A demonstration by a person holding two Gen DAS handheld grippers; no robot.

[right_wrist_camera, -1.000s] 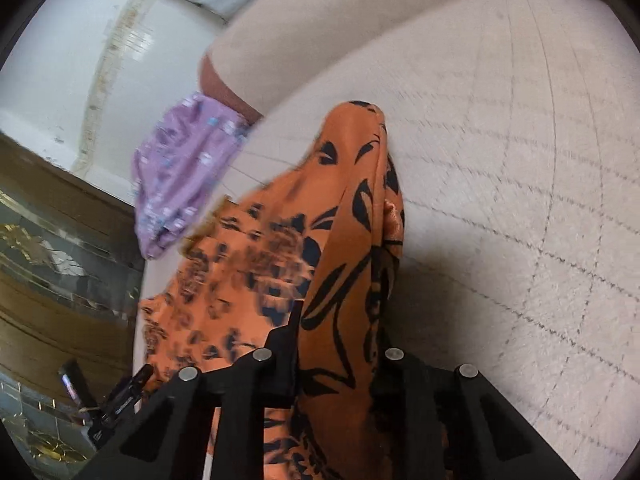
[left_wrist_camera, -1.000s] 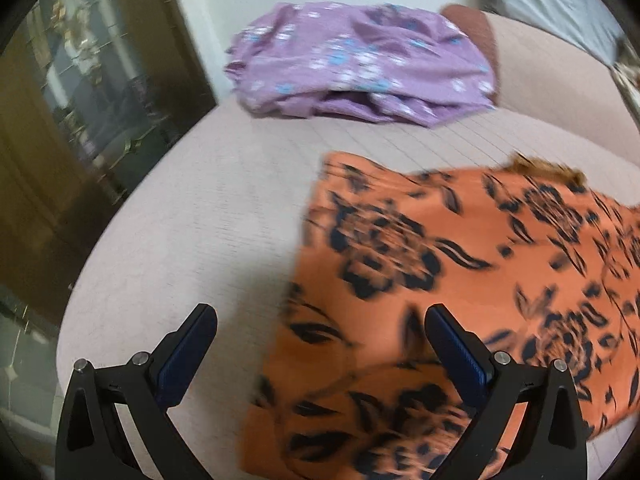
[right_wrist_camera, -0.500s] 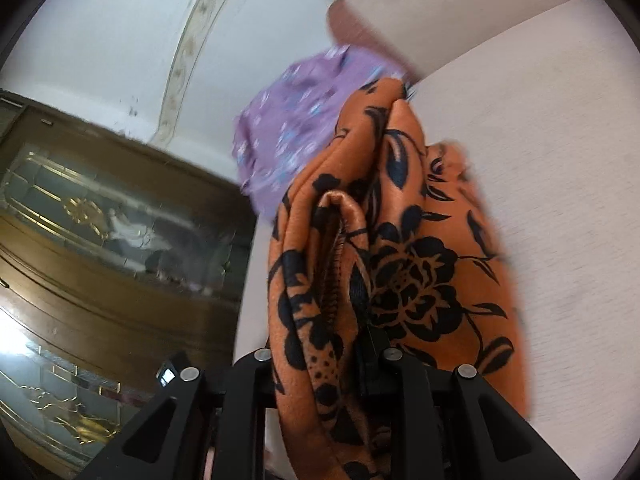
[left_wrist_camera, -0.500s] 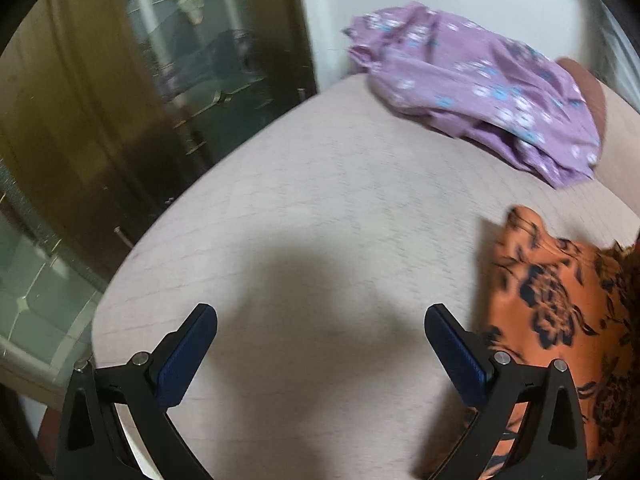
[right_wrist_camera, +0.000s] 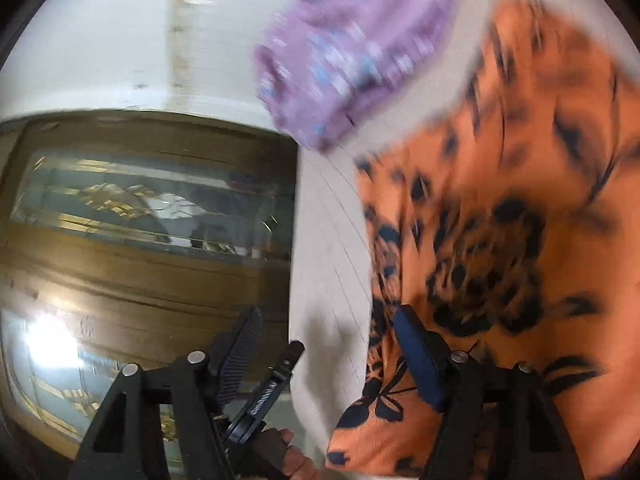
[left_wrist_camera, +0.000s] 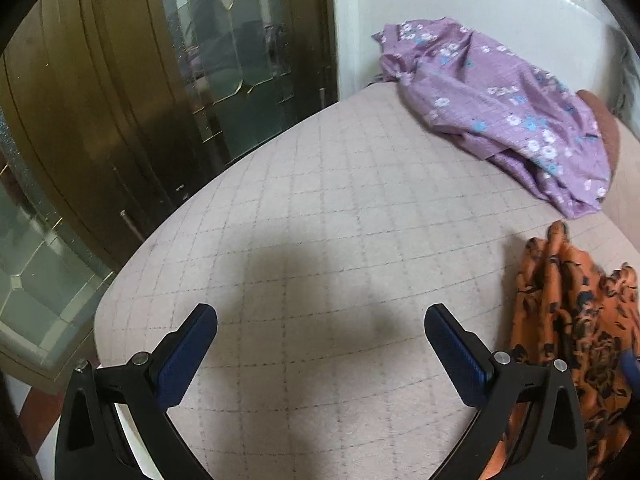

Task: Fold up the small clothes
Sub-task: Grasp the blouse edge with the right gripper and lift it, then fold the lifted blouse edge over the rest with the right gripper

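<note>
An orange garment with a black flower print (left_wrist_camera: 576,320) lies bunched on the pale quilted cushion (left_wrist_camera: 340,240) at the right edge of the left wrist view; it fills the right side of the blurred right wrist view (right_wrist_camera: 500,220). My left gripper (left_wrist_camera: 320,344) is open and empty over bare cushion, left of the garment. My right gripper (right_wrist_camera: 328,352) is open, its right finger (right_wrist_camera: 416,352) against the garment's edge, nothing between the jaws. The left gripper's handle and a hand show low in the right wrist view (right_wrist_camera: 272,400).
A purple flowered garment (left_wrist_camera: 500,108) lies crumpled at the cushion's far right, also in the right wrist view (right_wrist_camera: 352,40). A dark wooden cabinet with leaded glass doors (left_wrist_camera: 140,100) stands along the cushion's left edge. A white wall (left_wrist_camera: 460,8) is behind.
My right gripper has opened and let go of the orange garment, which now lies on the cushion. My left gripper has swung left, away from the garment.
</note>
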